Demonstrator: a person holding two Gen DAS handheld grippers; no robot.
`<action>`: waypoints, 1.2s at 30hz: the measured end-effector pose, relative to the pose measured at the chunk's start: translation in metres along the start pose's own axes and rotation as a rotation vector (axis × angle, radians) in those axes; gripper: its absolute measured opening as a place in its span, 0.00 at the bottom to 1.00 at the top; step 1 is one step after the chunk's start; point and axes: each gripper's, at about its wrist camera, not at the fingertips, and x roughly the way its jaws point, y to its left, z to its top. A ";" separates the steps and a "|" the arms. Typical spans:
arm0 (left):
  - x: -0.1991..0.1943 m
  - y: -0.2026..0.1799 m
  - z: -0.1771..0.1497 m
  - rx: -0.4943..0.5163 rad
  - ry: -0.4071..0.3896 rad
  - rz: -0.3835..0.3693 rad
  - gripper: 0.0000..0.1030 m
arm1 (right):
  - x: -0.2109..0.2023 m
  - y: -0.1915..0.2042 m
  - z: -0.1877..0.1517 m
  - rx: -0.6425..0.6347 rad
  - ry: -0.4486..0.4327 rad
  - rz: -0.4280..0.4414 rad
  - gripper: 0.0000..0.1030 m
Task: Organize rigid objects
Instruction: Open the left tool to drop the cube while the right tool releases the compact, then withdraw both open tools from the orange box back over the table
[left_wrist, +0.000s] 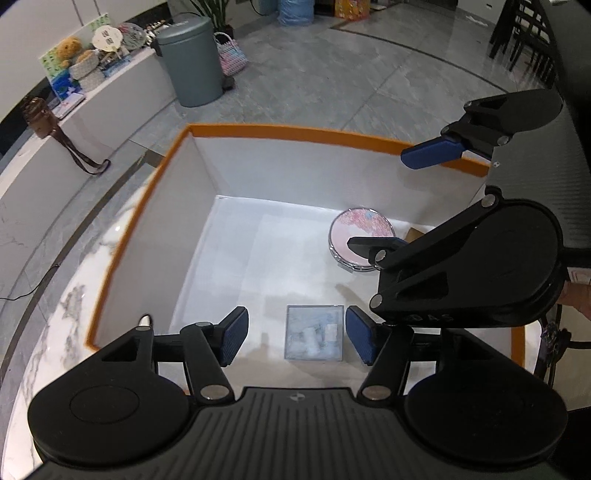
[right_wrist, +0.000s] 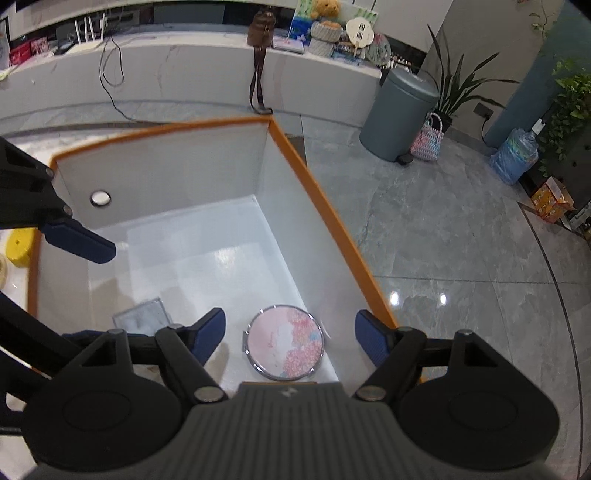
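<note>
left wrist view looks down into a white box with an orange rim (left_wrist: 258, 130), standing on a marbled tabletop (left_wrist: 66, 314). the left gripper (left_wrist: 295, 338) hangs over the box floor with its blue pads apart and nothing pinched; a small square clear case (left_wrist: 314, 338) lies flat on the floor between them, untouched as far as i can tell. further over, a round pink compact mirror (left_wrist: 360, 230) lies flat near the far wall. the right gripper (right_wrist: 290, 338) hovers above that mirror, its pads also spread and empty, one pad close to the box's side wall (right_wrist: 314, 229).

both pieces look already put away, so my guess is the risk now lies in getting out. that right pad sits so near the orange rim that a careless lift could catch it and shove the whole box. the two grippers also crowd each other over the opening and could knock together.
</note>
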 end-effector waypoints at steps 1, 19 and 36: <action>-0.004 0.001 -0.002 -0.007 -0.006 0.003 0.69 | -0.004 0.001 0.001 0.000 -0.008 0.002 0.74; -0.073 0.034 -0.046 -0.112 -0.069 0.074 0.69 | -0.062 0.051 0.023 -0.050 -0.137 0.061 0.74; -0.109 0.061 -0.131 -0.300 -0.112 0.084 0.71 | -0.095 0.138 0.018 -0.221 -0.177 0.150 0.74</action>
